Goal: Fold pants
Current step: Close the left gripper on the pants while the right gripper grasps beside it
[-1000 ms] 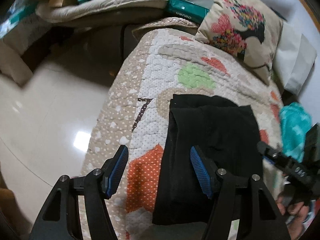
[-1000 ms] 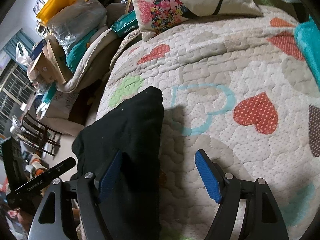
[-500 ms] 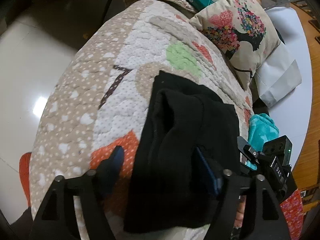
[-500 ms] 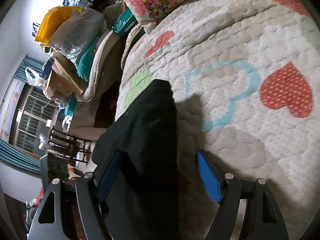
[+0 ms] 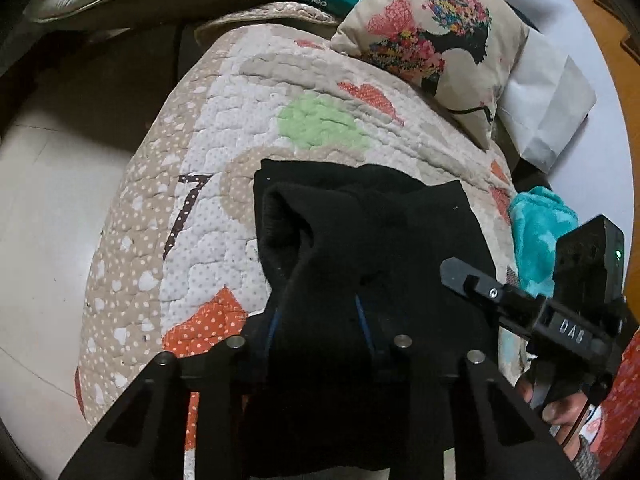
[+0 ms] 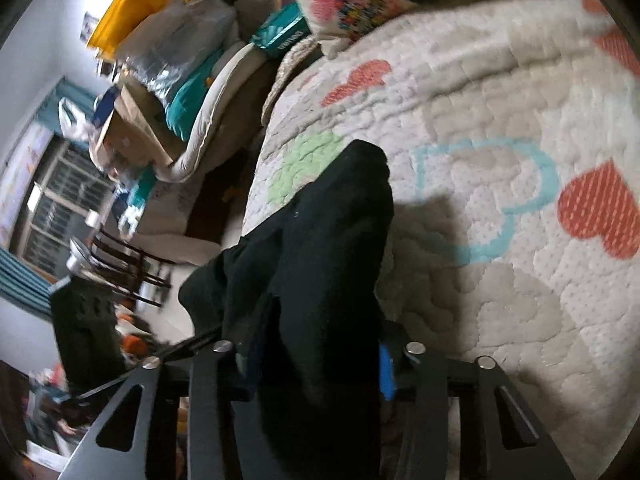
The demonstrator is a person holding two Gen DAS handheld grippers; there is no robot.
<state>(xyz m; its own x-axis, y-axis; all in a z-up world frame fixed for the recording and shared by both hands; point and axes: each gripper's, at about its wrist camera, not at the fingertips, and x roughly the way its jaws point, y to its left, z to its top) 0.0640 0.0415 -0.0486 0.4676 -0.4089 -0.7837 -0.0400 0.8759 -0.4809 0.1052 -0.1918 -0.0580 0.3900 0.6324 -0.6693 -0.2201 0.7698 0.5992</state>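
Black pants [image 5: 360,248], folded into a thick bundle, on a quilted bedspread [image 5: 248,128] at the bed's near edge, near end lifted off the quilt. Left tool [image 5: 318,320] clamped on the pants' near edge, blue pads almost buried in the cloth. Right tool [image 6: 316,360] likewise pinching a raised ridge of the pants [image 6: 332,240], one blue pad [image 6: 386,372] visible at 3 o'clock of the fabric. In the left wrist view, right tool's body [image 5: 560,320] at 3 o'clock of the bundle, fingers of a hand [image 5: 560,412] wrapped under it.

Green heart patch [image 5: 320,122] on the quilt just past the far end of the pants at 12 o'clock; a dark "7" [image 5: 186,212] at 9 o'clock; an orange dotted heart [image 5: 212,320] at 8 o'clock, beside the left tool. Floral cushion [image 5: 432,28] at 1 o'clock near the head of the bed, a white bag [image 5: 548,112] beyond it. Teal fleece [image 5: 540,228] at 3 o'clock. Pale glossy floor [image 5: 48,220] at 9 o'clock of the bed. In the right wrist view, a blue heart outline [image 6: 488,196] and a red heart [image 6: 600,208] at 3 o'clock of the pants; heaped bedding, boxes and a yellow item [image 6: 132,8] at 10 o'clock.
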